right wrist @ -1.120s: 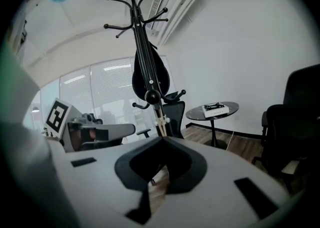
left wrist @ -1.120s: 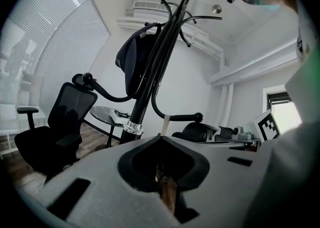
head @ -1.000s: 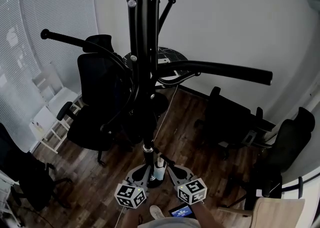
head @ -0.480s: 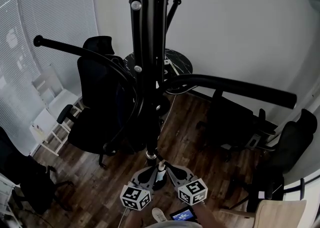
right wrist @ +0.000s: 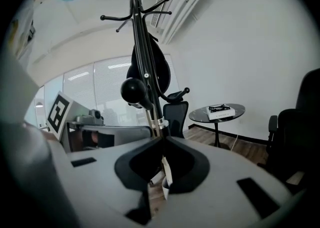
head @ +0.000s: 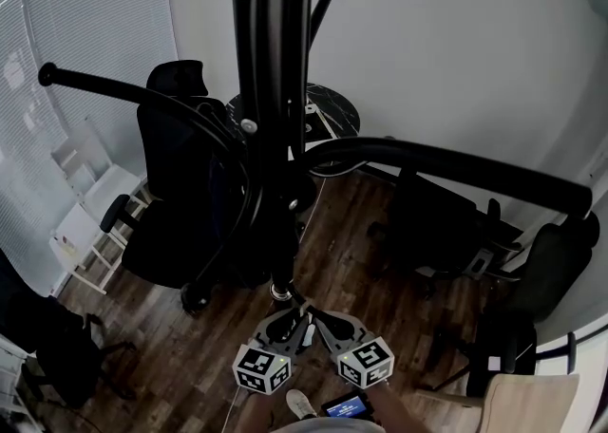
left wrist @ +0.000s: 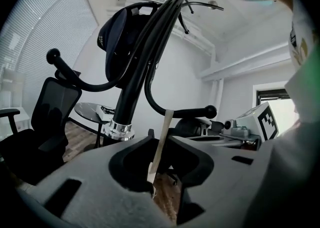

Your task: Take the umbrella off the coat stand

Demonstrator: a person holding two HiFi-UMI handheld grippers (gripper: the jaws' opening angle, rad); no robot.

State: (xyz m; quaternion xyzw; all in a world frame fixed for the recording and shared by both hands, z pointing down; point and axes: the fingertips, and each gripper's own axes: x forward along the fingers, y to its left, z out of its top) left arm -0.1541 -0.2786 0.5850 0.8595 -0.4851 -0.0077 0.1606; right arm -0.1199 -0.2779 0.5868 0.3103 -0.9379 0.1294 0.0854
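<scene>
Left claw [left wrist: 158, 135] pinched on a pale strip [left wrist: 161, 142], low by the coat stand [head: 269, 89].
Strip runs up out of the closed jaws, slightly tilted. Right claw [right wrist: 161, 141] also pressed together; white scrap [right wrist: 166, 172] sits in the hollow behind its tips, cannot tell if pinched. Head view: both claws side by side, tips converging just below the chrome ring [head: 280, 286] on the stand's pole. Umbrella [left wrist: 120, 37] reads as the dark folded bundle hung high against the pole, among the curved arms, well above both claws and touched by neither. Ball-tipped arm [head: 446, 163] reaches out to the right. Black office chair [head: 176, 184] just behind the stand; small round counter [head: 332, 110] by the wall, flat box [right wrist: 220, 111] on it. Dark wood floor [head: 361, 265] below.
</scene>
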